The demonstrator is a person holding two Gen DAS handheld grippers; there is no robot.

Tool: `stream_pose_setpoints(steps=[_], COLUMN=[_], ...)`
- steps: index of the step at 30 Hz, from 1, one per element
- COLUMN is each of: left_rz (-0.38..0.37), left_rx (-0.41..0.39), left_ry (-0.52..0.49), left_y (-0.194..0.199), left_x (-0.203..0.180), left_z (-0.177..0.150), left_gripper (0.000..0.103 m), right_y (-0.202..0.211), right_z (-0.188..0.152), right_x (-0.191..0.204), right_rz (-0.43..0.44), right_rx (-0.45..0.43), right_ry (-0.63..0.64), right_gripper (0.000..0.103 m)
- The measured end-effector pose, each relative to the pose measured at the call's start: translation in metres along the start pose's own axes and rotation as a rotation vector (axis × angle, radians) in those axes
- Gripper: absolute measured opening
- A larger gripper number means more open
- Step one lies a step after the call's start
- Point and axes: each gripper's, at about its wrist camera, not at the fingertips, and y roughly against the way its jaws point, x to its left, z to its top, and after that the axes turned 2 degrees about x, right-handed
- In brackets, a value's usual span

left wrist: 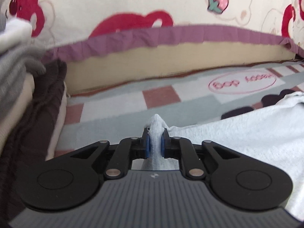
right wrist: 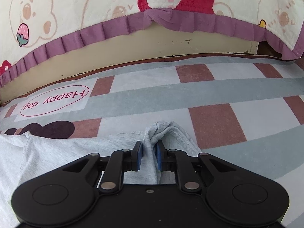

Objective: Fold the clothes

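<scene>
Left wrist view: your left gripper (left wrist: 155,141) is clamped on a bunched corner of the pale grey garment (left wrist: 237,133), blue pads (left wrist: 147,142) pressing the cloth from both sides.
Garment there: it spreads to the right of your left gripper over the checked blanket (left wrist: 117,102).
Folded stack (left wrist: 13,60): at the far left, above the blanket.
Right wrist view: your right gripper (right wrist: 149,154) pinches a gathered fold of the same garment (right wrist: 62,152), jaws nearly closed on it.
Garment here: it lies left of your right gripper, below the "Happy dog" label (right wrist: 55,100).
</scene>
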Motion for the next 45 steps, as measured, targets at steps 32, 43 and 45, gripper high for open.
stream_pose_setpoints(steps=[32,43,45], left_rz=[-0.306,0.083,0.134], left_rx=[0.554,0.692,0.676], left_ry=[-0.085,-0.13,-0.12], left_y=[0.041,0.063,0.07], left_x=[-0.101,-0.051,-0.048], left_z=[0.011,-0.047,-0.043], left_gripper=[0.054,0.061,0.06], right_y=[0.025,0.017,0.019], right_z=[-0.036,-0.081,-0.075], right_x=[0.249,0.354,0.342], right_rz=[0.365,0.58,0.753], right_rx=[0.21,0.342,0.446], right_ry=[0.462,0.67,0.521], right_gripper=[0.046,0.05,0.048])
